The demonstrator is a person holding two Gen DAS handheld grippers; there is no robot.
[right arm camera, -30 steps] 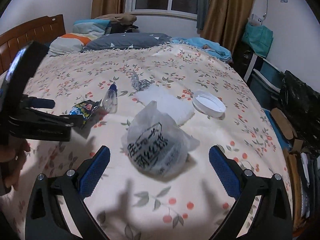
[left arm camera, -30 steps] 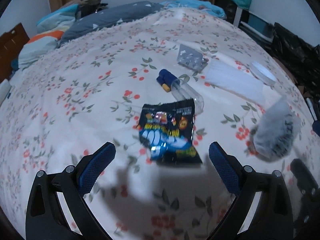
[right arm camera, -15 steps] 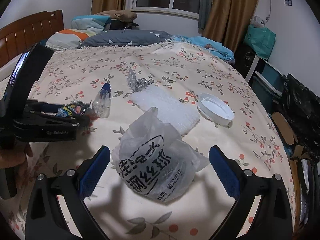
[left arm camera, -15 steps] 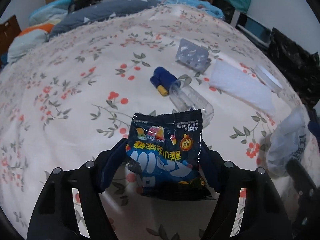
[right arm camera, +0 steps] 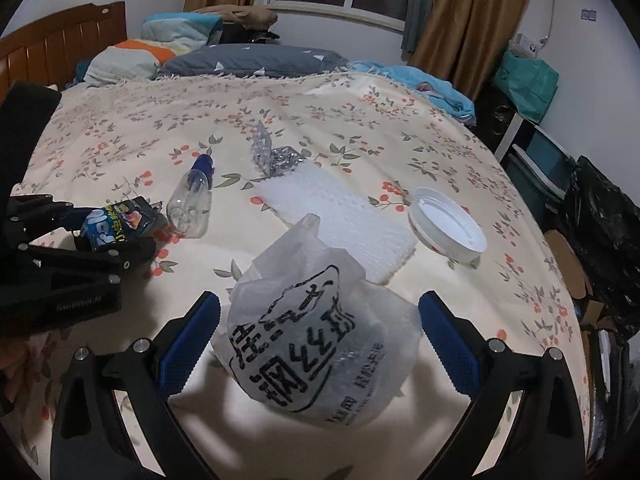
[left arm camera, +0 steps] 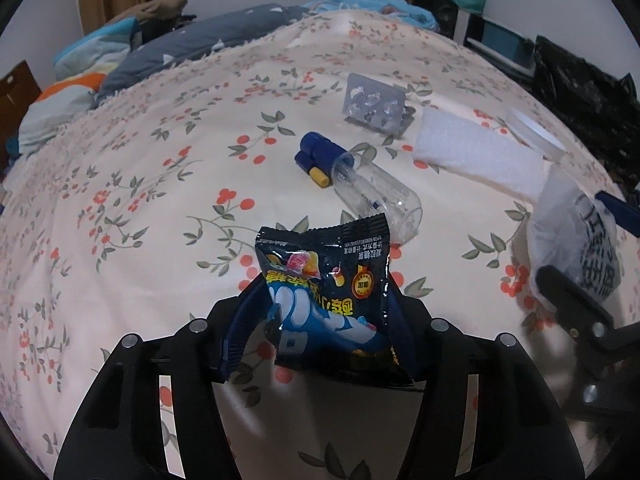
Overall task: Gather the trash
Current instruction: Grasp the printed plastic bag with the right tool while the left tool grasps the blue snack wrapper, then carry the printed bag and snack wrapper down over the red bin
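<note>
A dark blue snack wrapper [left arm camera: 328, 264] stands crumpled between the blue pads of my left gripper [left arm camera: 325, 292], just above the floral bedspread [left arm camera: 160, 200]. The jaws are closing and both pads press the wrapper's sides. In the right wrist view the same wrapper [right arm camera: 114, 222] is pinched in the left gripper [right arm camera: 116, 236] at the left edge. A white plastic bag with black print [right arm camera: 316, 344] lies between the spread fingers of my right gripper [right arm camera: 320, 308], which is open and apart from the bag.
A clear bottle with a blue cap [left arm camera: 368, 188] lies just beyond the wrapper. Farther off are a silver blister pack [left arm camera: 376, 104], a white foam sheet [left arm camera: 476, 156] and a white lid [right arm camera: 448, 224]. Pillows line the headboard; black bags and boxes stand past the bed's right edge.
My left gripper came down over the wrapper and its jaws narrowed from wide open onto it, buckling it. My right gripper moved closer over the plastic bag, still open.
</note>
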